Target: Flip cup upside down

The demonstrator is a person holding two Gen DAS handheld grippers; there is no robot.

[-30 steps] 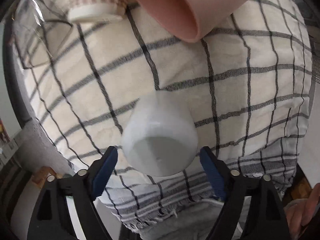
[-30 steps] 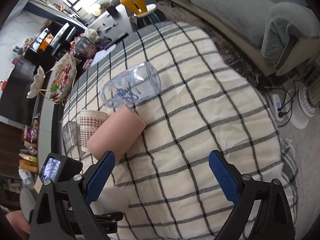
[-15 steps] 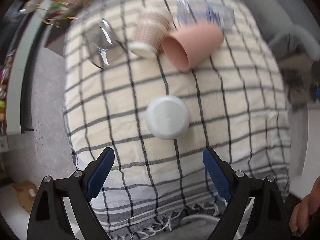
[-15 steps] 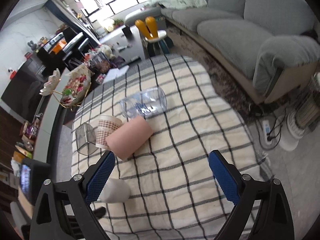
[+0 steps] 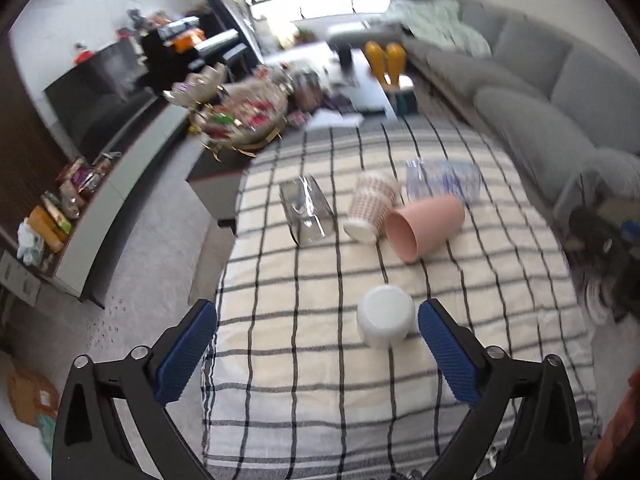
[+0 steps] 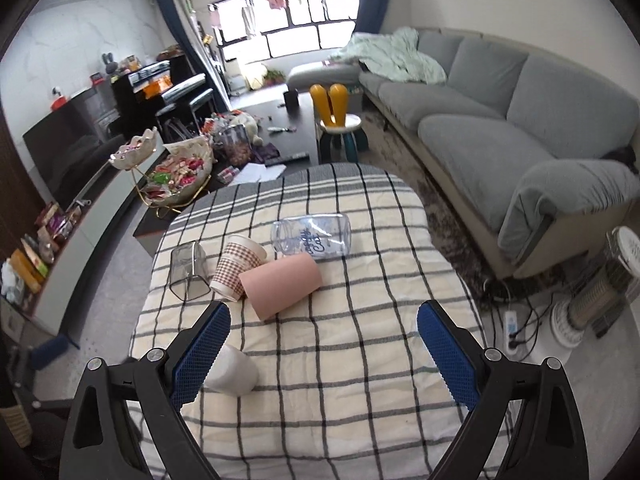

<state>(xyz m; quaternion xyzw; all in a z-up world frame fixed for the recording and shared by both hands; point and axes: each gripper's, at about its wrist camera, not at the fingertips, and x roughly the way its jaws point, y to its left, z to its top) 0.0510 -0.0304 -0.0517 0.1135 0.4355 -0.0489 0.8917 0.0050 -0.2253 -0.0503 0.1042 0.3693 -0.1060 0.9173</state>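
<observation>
Bare tablecloth (image 6: 360, 356) surrounds white cup (image 5: 385, 315); pink cup (image 5: 425, 226) beyond.

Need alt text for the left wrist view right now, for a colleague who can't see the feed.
A white cup stands upside down on a checked tablecloth, just ahead of the open, empty left gripper. Farther back, a pink cup, a checked paper cup, a clear glass and a clear printed cup lie tipped over.

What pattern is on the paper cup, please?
Brown-and-white check on the paper cup, clearest in the right wrist view.

Home living room: sofa (image 6: 500, 120), piano (image 6: 168, 88).
</observation>
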